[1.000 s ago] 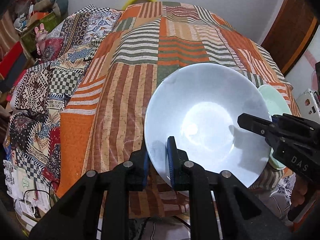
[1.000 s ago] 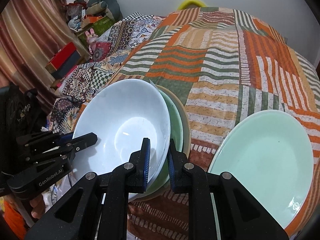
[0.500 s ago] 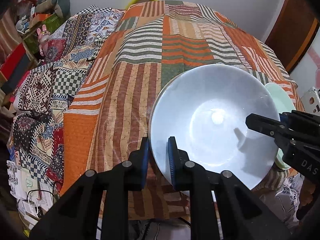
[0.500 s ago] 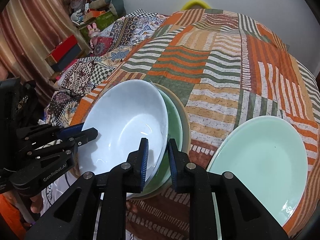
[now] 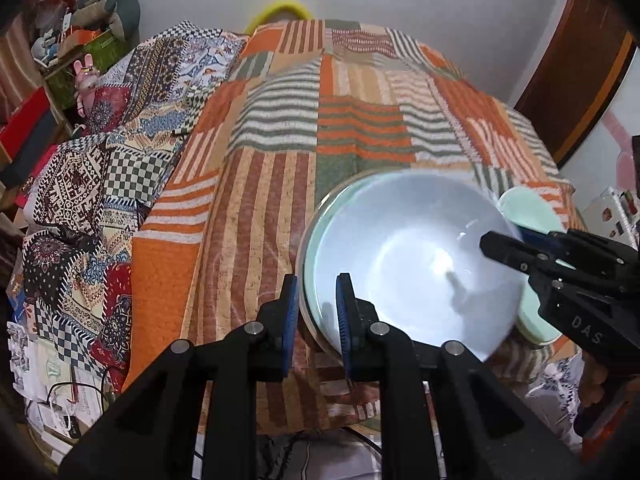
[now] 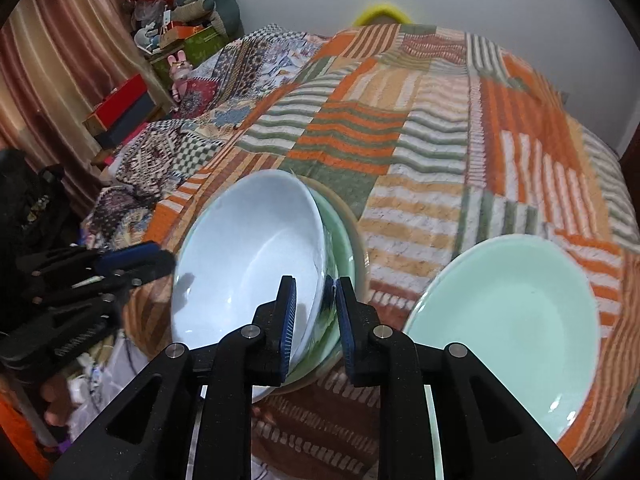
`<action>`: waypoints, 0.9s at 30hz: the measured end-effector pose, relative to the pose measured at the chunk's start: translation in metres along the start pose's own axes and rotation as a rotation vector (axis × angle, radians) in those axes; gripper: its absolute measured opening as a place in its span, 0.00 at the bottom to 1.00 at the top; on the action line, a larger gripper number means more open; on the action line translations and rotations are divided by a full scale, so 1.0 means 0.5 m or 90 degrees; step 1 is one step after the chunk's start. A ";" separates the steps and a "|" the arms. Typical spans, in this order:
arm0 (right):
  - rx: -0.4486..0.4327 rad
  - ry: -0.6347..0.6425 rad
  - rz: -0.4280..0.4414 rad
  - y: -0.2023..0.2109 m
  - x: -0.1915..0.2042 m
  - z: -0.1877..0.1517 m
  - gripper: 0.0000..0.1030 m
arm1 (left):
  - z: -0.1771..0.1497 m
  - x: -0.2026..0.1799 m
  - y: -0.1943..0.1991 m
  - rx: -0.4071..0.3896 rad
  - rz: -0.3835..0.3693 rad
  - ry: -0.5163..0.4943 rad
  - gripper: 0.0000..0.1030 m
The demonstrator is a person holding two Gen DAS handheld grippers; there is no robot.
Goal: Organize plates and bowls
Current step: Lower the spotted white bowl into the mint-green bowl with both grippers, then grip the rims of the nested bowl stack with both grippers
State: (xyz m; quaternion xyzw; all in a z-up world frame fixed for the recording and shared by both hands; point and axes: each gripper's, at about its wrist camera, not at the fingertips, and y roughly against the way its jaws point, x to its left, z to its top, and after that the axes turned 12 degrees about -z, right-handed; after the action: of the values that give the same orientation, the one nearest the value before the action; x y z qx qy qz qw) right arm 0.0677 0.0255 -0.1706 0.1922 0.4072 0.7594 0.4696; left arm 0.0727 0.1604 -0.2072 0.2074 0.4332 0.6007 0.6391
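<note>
A bed spread with an orange, green and cream striped patchwork quilt (image 5: 352, 128) fills both views, with a darker patterned patchwork blanket (image 5: 100, 184) lying along its left side. Near the quilt's front edge sits a stack of bowls: a glossy pale blue-white bowl (image 6: 248, 264) on top, tilted inside a mint-green bowl (image 6: 340, 240), which nests in a beige bowl (image 6: 358, 240) at the bottom. Just to the right of the stack, apart from it, lies a wide mint-green shallow plate (image 6: 508, 312).

The right hand-held gripper (image 6: 316, 312) straddles the right rim of the pale bowl, one blue pad inside and one outside; a gap shows beside the rim, so I cannot tell whether it is clamped. The left hand-held gripper (image 5: 317, 312) straddles the left rims of the stack in the same way, its pads parted, and contact cannot be told. A pink rabbit figure (image 6: 180, 70) stands among clutter at the back left.
</note>
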 end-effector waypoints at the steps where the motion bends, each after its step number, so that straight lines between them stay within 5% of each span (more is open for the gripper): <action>1: -0.015 0.002 -0.003 0.011 -0.002 0.003 0.27 | 0.003 -0.001 0.004 -0.004 -0.001 0.000 0.18; 4: -0.049 -0.007 -0.002 0.034 -0.015 0.010 0.43 | 0.007 -0.001 0.020 -0.022 -0.008 0.000 0.26; 8: -0.040 -0.025 -0.001 0.025 -0.036 0.005 0.44 | 0.000 0.008 0.017 -0.027 -0.012 0.010 0.39; 16: 0.020 -0.053 0.028 -0.025 -0.040 -0.028 0.44 | -0.024 0.041 -0.040 0.024 -0.042 0.049 0.39; 27: 0.042 -0.070 0.063 -0.059 -0.034 -0.036 0.43 | -0.023 0.050 -0.090 0.030 -0.071 0.060 0.39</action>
State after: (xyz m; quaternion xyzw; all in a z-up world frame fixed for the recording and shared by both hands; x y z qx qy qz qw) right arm 0.0802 0.0093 -0.2033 0.2689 0.3959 0.7562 0.4463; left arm 0.0873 0.1726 -0.2565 0.1695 0.4878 0.5628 0.6454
